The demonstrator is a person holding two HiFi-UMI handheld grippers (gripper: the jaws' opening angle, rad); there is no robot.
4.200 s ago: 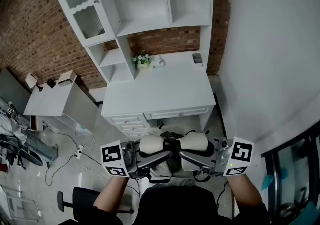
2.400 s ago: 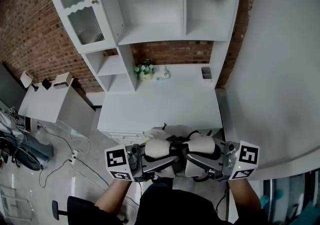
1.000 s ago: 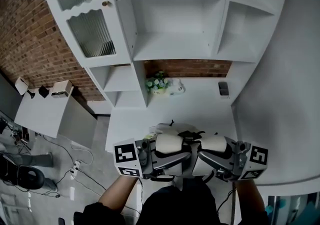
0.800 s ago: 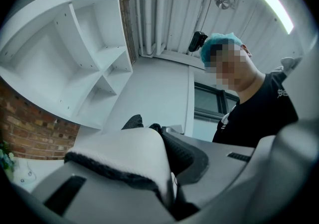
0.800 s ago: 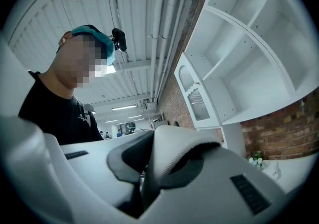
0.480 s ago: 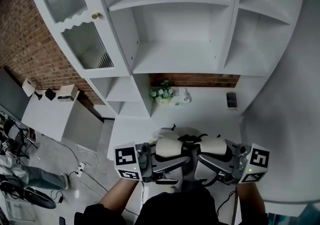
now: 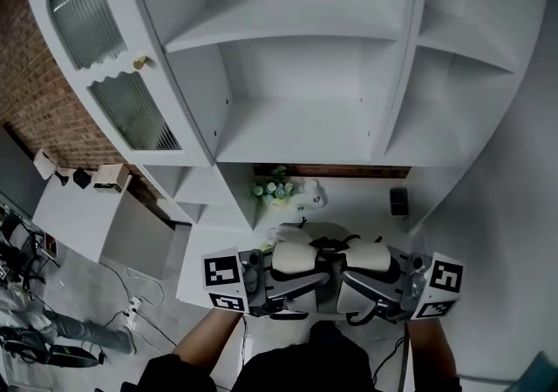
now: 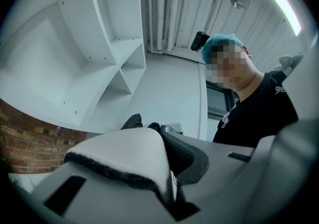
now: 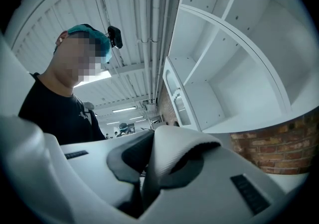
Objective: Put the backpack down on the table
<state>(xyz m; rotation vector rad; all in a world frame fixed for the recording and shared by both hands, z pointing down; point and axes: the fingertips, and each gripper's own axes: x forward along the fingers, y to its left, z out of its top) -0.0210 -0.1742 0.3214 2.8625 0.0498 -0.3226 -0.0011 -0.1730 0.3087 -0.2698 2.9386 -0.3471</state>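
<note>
The backpack [image 7: 312, 233] is white with black trim and hangs from its two padded shoulder straps over the front part of the white desk [image 7: 353, 207]. My left gripper [image 7: 296, 284] is shut on the left strap [image 7: 293, 256], whose white padding with a black edge fills the left gripper view [image 8: 119, 153]. My right gripper [image 7: 356, 287] is shut on the right strap [image 7: 370, 258], which bulges between the jaws in the right gripper view [image 9: 172, 153]. Most of the bag's body is hidden under the straps and grippers.
A tall white hutch with open shelves [image 7: 296, 129] rises from the back of the desk. A flower pot [image 7: 277, 191] and a small dark cup [image 7: 398, 201] stand at the desk's back. A glass-door cabinet [image 7: 113, 98] and a low side table [image 7: 83, 212] are at the left.
Both grippers have carried the backpack forward from in front of the desk to above its front part. The hutch now looms much larger. Both grips on the straps are unchanged.
</note>
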